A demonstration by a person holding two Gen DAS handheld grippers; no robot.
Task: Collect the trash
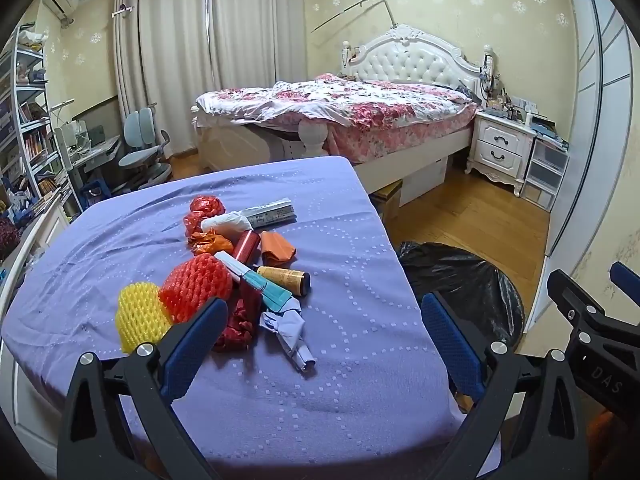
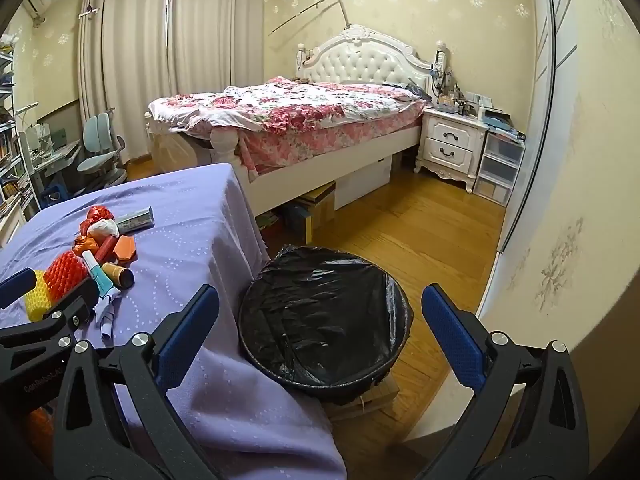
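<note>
Two wide-spread jaws of the left gripper (image 1: 322, 322) held nothing above the lilac-clothed surface (image 1: 360, 380). A heap of crumpled trash (image 1: 240, 264), with red and yellow foam fruit nets, lay at ten o'clock from them; the black-lined round bin (image 1: 472, 280) stood at two o'clock.

In the right view, the right gripper (image 2: 320, 312) gaped empty over that bin (image 2: 324, 316); the trash (image 2: 100, 256) sat at ten o'clock.

Bin (image 1: 472, 280) partly behind table (image 1: 120, 248)
</note>
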